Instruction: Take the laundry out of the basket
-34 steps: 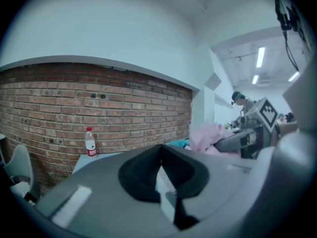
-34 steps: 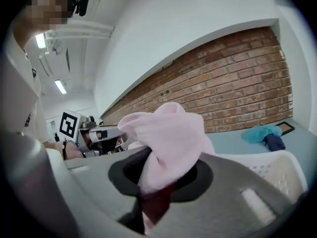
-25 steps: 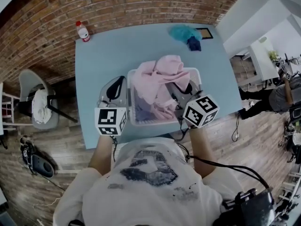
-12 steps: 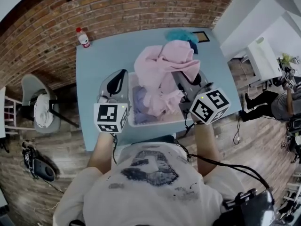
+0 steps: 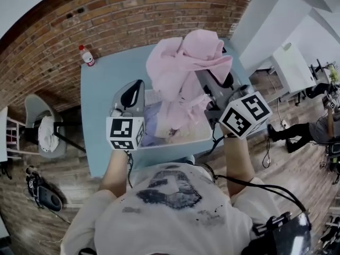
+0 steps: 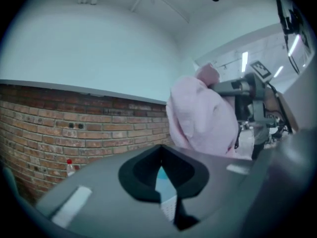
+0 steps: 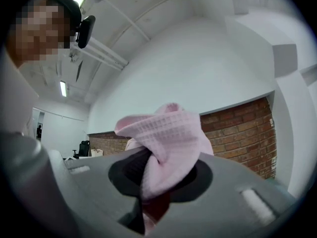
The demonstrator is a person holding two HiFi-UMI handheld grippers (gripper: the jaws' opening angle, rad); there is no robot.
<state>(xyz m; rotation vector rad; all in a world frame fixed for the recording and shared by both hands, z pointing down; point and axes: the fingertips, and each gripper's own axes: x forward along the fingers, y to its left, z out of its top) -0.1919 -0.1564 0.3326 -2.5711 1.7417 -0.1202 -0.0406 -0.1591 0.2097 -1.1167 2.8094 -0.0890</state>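
My right claw [image 7: 156, 180] is clamped shut on a bunched fold of the pink garment [image 5: 183, 62], and the big change over the last second is height. A moment ago that garment lay heaped in the basket [image 5: 180, 141] with the claw down at the rim; now it hangs high above the basket, draped over and around the claw's jaws. Its lower tail still trails down into the basket's right half, so I judge it lifted but not yet clear. My left claw [image 5: 131, 96] has come up a little too and sits just off the basket's left wall, its jaws closed together with nothing between them; through the slit I see only a sliver of the worktop [image 5: 101, 100] and the basket's mesh. With the pink piece raised, a lilac cloth [image 5: 154, 126] shows in the basket's left half, so there is more laundry left to take out. The lift seems to be working and the grip looks secure. Next I think the garment must rise or swing away from the basket until the tail comes free, and then be set down on the worktop beside it.
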